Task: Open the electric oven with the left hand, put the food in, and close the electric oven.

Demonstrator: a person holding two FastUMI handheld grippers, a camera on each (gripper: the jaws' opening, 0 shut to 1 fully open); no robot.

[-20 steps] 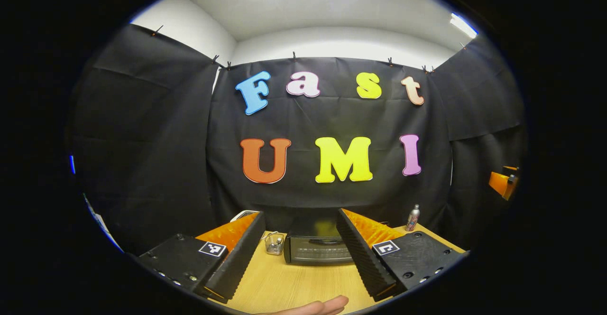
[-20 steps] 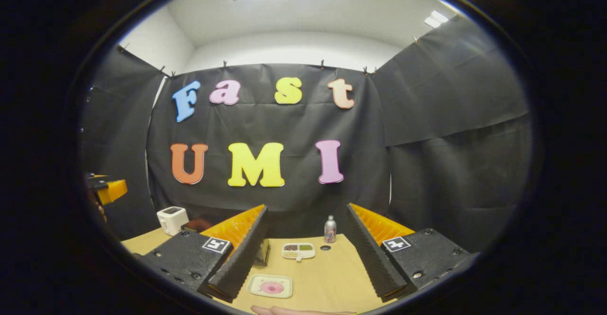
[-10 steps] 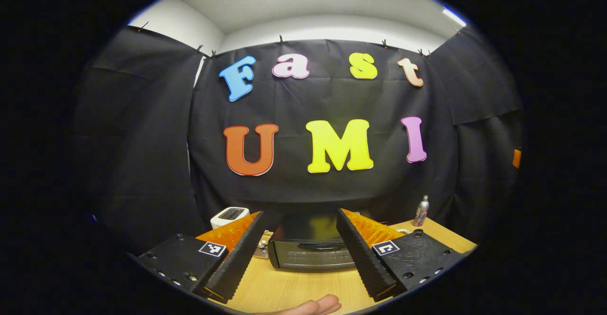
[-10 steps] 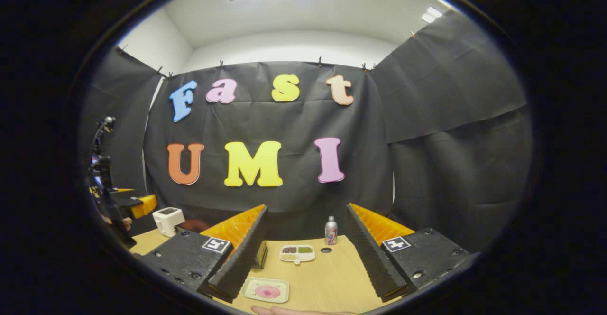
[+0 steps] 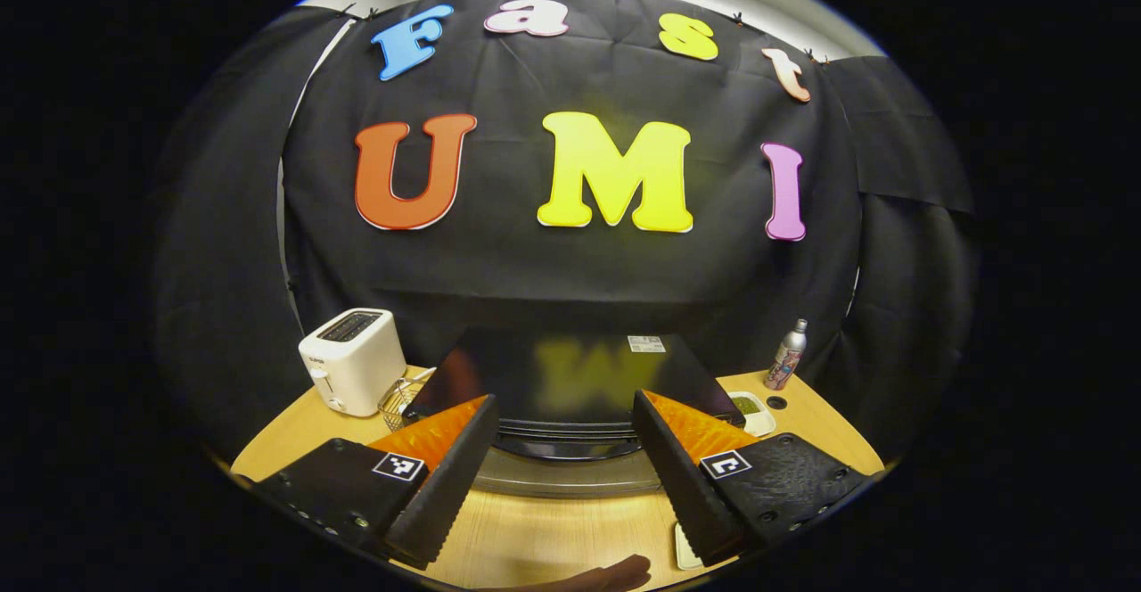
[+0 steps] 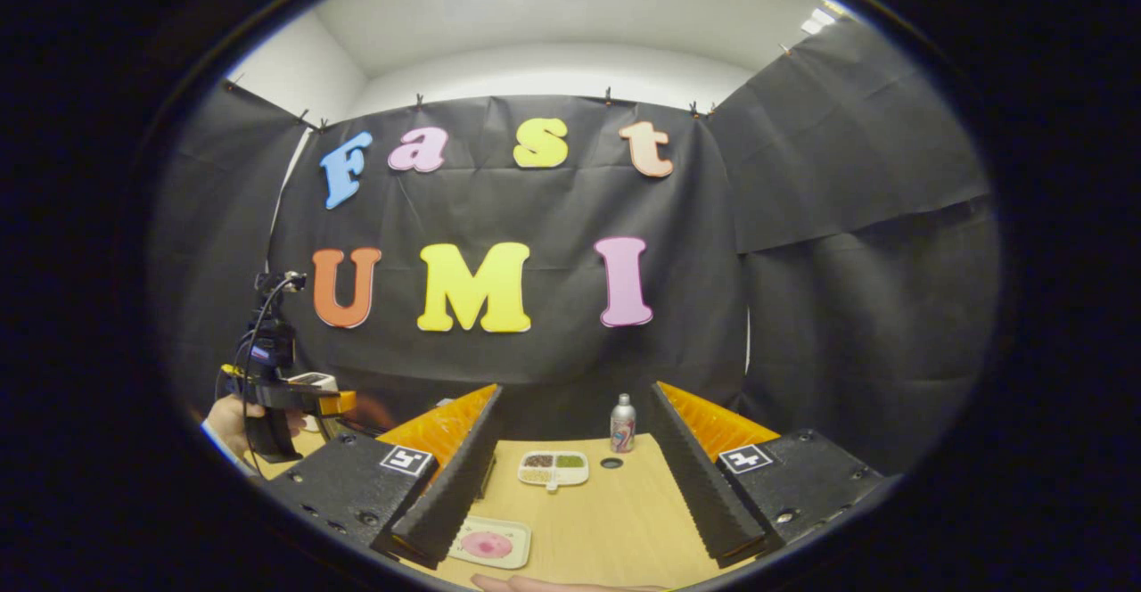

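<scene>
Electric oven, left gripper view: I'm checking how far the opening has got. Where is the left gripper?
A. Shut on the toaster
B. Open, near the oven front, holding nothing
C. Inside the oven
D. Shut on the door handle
B: the left gripper is open, its fingers apart before the electric oven, nothing between them.

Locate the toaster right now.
In the left gripper view the toaster stands at the table's far left, by the black cloth wall, with a small wire basket between it and the oven.
</scene>
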